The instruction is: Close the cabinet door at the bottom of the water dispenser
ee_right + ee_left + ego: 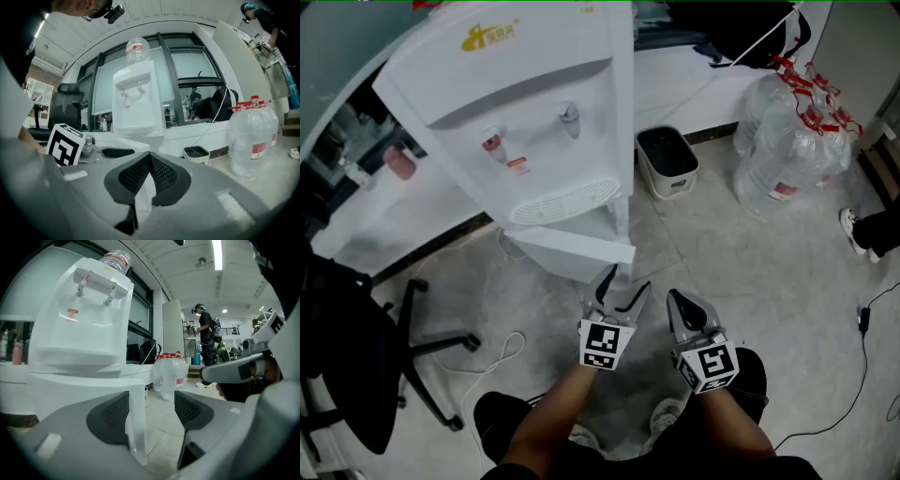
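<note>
Pale floor tiles are running under everything in the head view, with a glazed wall rising behind in the gripper views.

At the lower middle of the head view, the left gripper (623, 287) is holding its fingers (110, 416) apart. The free edge of the cabinet door (133, 427) is standing upright between them. It is lying close against the finger at frame left and leaving a gap to the other; whether it is touching cannot be told. Just to the right, the right gripper (680, 305) is keeping its fingers (164, 176) pressed together at the tips with nothing between them.

The cabinet door (581, 248) is hanging open at the bottom of the water dispenser (525, 103). Its long axis is standing vertical. Its top edge is slanting from frame centre-left down toward the left gripper, so the free edge is pointing at the person. An inverted bottle (137, 49) is sitting on top of the water dispenser (138, 101).

Right of the dispenser, a small bin (670, 185) is showing a dark liner and nothing visible inside. At the upper right, large clear water jugs (787, 150) with red caps are standing together. An office chair (347, 356) is occupying the lower left.
</note>
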`<move>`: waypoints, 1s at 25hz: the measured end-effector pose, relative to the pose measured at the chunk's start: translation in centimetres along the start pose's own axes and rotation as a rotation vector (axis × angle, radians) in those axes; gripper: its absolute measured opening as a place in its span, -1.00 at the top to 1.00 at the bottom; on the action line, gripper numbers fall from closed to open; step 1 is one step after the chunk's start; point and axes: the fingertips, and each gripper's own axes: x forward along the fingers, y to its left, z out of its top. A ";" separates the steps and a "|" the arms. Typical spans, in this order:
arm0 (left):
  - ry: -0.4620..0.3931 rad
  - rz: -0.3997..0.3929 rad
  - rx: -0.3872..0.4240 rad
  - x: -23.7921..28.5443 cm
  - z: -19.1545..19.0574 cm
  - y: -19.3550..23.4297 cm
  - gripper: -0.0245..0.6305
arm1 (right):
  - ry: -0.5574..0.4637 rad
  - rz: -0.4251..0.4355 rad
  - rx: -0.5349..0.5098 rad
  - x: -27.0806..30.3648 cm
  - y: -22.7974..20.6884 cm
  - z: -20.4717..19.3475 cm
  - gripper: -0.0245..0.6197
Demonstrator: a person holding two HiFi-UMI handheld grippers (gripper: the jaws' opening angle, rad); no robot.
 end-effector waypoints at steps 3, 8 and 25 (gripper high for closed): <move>-0.004 -0.006 0.001 1.0 0.3 0.2 -0.06 | 0.004 -0.006 -0.048 1.2 -0.7 0.9 0.91; -0.002 0.019 -0.001 3.1 0.7 1.0 -0.06 | 0.011 -0.004 -0.098 3.7 -3.6 1.4 0.91; -0.037 0.084 -0.028 9.2 2.1 4.4 -0.08 | 0.019 -0.015 -0.249 8.6 -6.8 0.0 0.91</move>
